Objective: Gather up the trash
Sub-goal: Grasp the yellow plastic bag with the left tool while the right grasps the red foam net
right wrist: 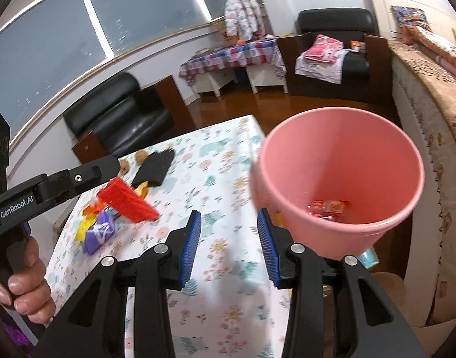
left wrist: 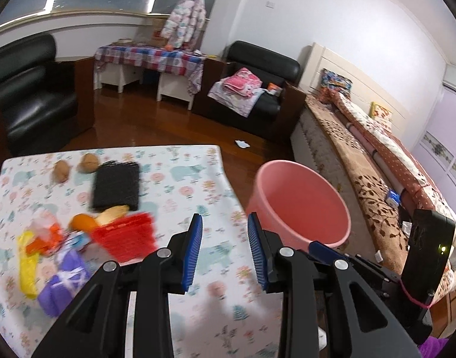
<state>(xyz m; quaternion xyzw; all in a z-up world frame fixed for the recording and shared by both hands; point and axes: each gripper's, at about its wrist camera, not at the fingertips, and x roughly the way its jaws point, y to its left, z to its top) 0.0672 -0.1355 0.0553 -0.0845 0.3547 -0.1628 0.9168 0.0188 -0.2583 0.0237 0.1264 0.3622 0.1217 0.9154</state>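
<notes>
A pink bucket stands off the right edge of the floral-cloth table; a red wrapper lies in its bottom. Left on the table are a purple packet, a yellow bag, an orange wrapper, a red mesh piece, a black mesh piece, an orange and two brown nuts. My left gripper is open and empty above the cloth, between the pile and the bucket. My right gripper is open and empty beside the bucket's near rim.
A bed with a brown cover runs along the right, close behind the bucket. A black armchair with folded clothes, a black sofa and a checked-cloth table stand further back. A white scrap lies on the wooden floor.
</notes>
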